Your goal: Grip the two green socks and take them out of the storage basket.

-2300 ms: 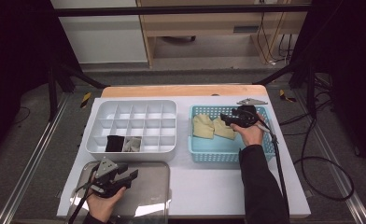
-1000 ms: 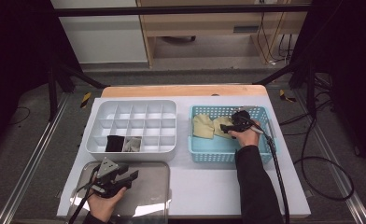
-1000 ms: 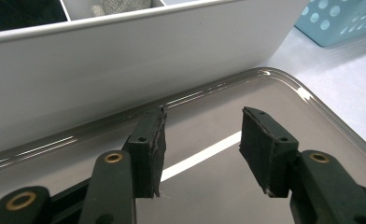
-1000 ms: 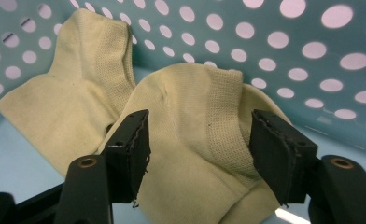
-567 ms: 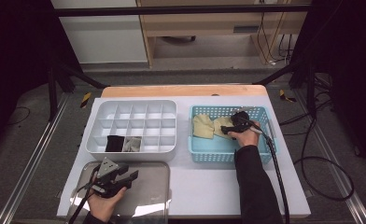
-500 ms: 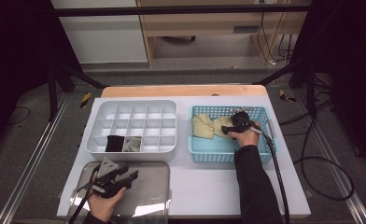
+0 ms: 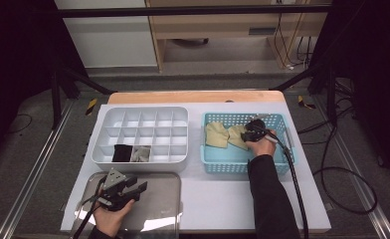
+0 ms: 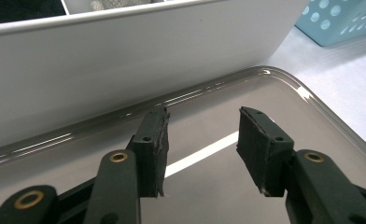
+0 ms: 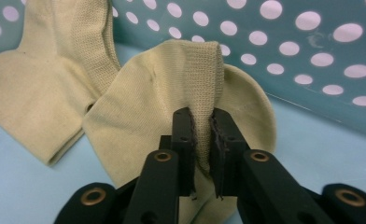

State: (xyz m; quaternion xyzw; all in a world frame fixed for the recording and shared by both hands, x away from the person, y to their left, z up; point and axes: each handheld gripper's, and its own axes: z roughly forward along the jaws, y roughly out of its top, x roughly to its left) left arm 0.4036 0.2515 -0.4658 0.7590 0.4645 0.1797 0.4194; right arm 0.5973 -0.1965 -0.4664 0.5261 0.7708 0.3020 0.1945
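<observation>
Two pale yellow socks are seen; one fold, ribbed cuff upward, is pinched by the right gripper; the left gripper is held agape.

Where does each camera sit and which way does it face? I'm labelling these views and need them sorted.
High view: above the person's side, looking forward and down at the white table; both forearms and hands show.
Left gripper view: rides the left gripper, looking over its open fingers at the clear plastic lid.
Right gripper view: rides the right gripper, looking into the blue perforated basket, pinching a beige sock.
Shared: the high view shows the same sock and basket.
</observation>
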